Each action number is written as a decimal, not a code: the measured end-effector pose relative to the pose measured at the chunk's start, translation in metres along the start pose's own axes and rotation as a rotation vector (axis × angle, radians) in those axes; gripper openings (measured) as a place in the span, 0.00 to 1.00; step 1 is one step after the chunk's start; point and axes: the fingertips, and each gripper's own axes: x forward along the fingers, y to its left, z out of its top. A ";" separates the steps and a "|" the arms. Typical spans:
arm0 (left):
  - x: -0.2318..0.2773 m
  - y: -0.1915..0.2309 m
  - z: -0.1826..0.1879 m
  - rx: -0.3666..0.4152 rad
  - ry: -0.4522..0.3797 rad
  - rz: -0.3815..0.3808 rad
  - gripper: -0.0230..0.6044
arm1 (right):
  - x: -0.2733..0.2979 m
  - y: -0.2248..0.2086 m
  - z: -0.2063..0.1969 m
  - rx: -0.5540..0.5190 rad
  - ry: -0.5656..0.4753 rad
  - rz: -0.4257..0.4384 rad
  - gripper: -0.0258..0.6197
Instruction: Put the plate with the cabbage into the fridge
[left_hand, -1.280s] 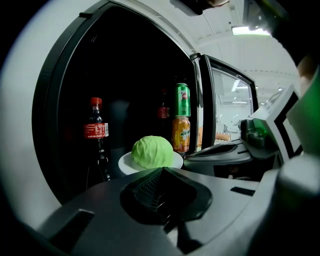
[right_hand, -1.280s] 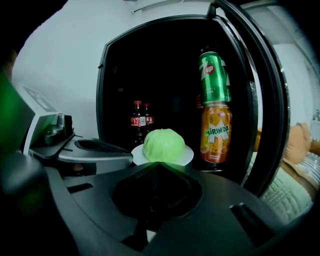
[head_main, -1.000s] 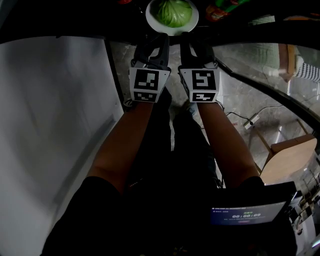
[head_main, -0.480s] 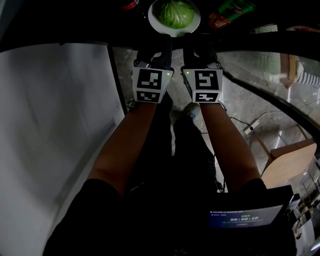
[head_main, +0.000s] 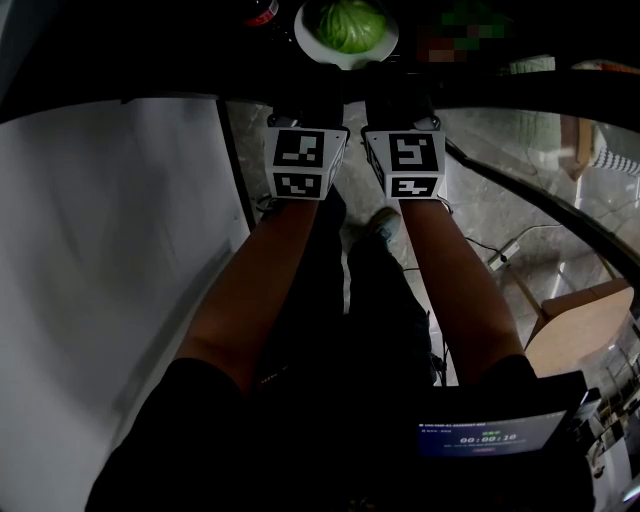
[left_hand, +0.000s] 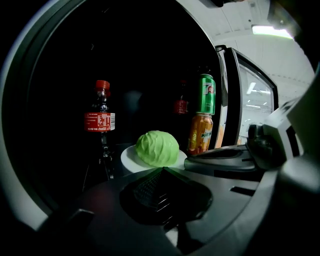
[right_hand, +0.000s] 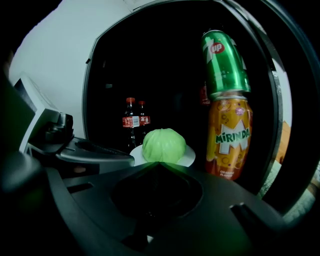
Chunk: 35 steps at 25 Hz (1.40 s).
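A white plate (head_main: 345, 58) with a green cabbage (head_main: 347, 24) hangs at the dark mouth of the fridge, at the top of the head view. My left gripper (head_main: 318, 80) and right gripper (head_main: 385, 80) are side by side, each shut on the plate's near rim. In the left gripper view the jaws meet at the rim (left_hand: 162, 171), with the cabbage (left_hand: 157, 148) just beyond. The right gripper view shows the same: gripper (right_hand: 157, 165), cabbage (right_hand: 163, 145), plate (right_hand: 188, 156).
Inside the fridge a cola bottle (left_hand: 100, 117) stands left of the plate. A Mirinda can (right_hand: 229, 140) with a 7up can (right_hand: 224, 62) stacked on it stands to its right. A white panel (head_main: 110, 250) is at my left, a wooden stool (head_main: 580, 320) at my right.
Both grippers have carried the plate forward, farther into the dark fridge; it now sits higher in the head view.
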 end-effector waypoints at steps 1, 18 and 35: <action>0.001 0.001 0.000 0.000 0.002 0.000 0.04 | 0.001 -0.001 0.000 0.001 0.002 0.002 0.05; -0.039 0.000 0.046 0.028 -0.084 0.002 0.04 | -0.039 -0.002 0.041 0.017 -0.035 0.015 0.05; -0.103 -0.031 0.109 0.063 -0.174 0.008 0.04 | -0.113 0.001 0.100 -0.016 -0.079 0.019 0.05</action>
